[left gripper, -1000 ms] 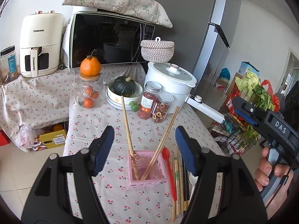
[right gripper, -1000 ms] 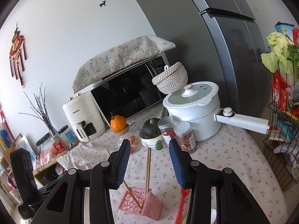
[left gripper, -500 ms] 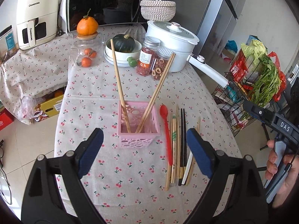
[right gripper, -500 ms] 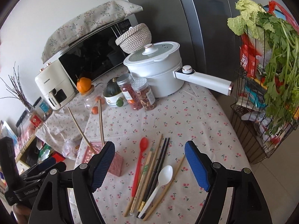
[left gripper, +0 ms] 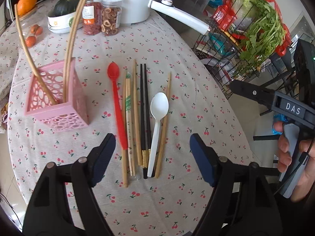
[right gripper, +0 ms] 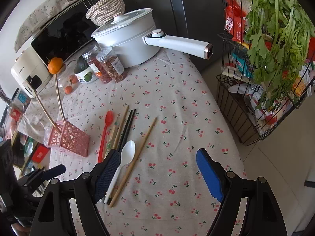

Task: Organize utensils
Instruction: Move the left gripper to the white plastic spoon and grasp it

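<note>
We are looking at a home kitchen. A desk [right gripper: 177,98] under a cherry-print cloth carries a white electric pot [right gripper: 128,39], jars of dried food [right gripper: 110,64] and a squash in a bowl [left gripper: 63,13]. Behind stand a microwave [right gripper: 65,33], an air fryer [right gripper: 29,72] and a grey fridge [right gripper: 177,5], and a wire rack [right gripper: 246,108] holds leafy greens [right gripper: 275,19].

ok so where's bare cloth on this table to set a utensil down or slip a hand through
Bare cloth lies right of the lone bamboo chopstick out to the table edge, and between the jars and the utensil tips. It is crowded from the pink holder across to the white spoon.
</note>
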Motion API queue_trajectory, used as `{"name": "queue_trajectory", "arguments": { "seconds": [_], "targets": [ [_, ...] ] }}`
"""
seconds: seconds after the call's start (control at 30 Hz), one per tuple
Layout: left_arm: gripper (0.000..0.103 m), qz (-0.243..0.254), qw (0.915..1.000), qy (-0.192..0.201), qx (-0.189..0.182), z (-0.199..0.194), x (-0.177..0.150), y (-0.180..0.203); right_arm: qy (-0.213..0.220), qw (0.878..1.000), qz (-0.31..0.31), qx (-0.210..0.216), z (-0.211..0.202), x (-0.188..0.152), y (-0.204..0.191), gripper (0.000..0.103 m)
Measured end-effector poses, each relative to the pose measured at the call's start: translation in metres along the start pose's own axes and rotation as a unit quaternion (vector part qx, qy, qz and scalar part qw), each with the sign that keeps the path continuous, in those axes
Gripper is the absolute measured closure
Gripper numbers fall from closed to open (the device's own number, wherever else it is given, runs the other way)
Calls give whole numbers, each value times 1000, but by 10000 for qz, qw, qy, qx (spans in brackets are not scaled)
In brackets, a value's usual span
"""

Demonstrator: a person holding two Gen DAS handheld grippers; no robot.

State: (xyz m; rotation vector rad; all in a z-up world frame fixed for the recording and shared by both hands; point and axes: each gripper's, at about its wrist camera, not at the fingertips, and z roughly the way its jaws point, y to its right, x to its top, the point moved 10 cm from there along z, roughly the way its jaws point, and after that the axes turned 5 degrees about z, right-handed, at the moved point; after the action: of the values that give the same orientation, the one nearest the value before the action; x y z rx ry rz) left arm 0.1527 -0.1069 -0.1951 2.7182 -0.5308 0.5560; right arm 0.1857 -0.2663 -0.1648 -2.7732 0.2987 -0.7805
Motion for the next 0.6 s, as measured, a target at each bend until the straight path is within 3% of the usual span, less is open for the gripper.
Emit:
{"name": "queue_trajectory", "arguments": {
  "seconds": [0.2, 0.5, 0.6],
  "targets": [
    [44, -38, 9988, -460, -189, 56, 19, 9, -204, 9996, 196, -85, 10, 0, 24, 21],
    [45, -45, 9978, -650, 76, 95, 35, 11, -447, 9984, 232, -261, 27, -2, 48, 21],
    [51, -6, 9974, -698, 156, 100, 35, 10, -469, 9982, 179, -319, 31, -2, 51, 21]
  ]
}}
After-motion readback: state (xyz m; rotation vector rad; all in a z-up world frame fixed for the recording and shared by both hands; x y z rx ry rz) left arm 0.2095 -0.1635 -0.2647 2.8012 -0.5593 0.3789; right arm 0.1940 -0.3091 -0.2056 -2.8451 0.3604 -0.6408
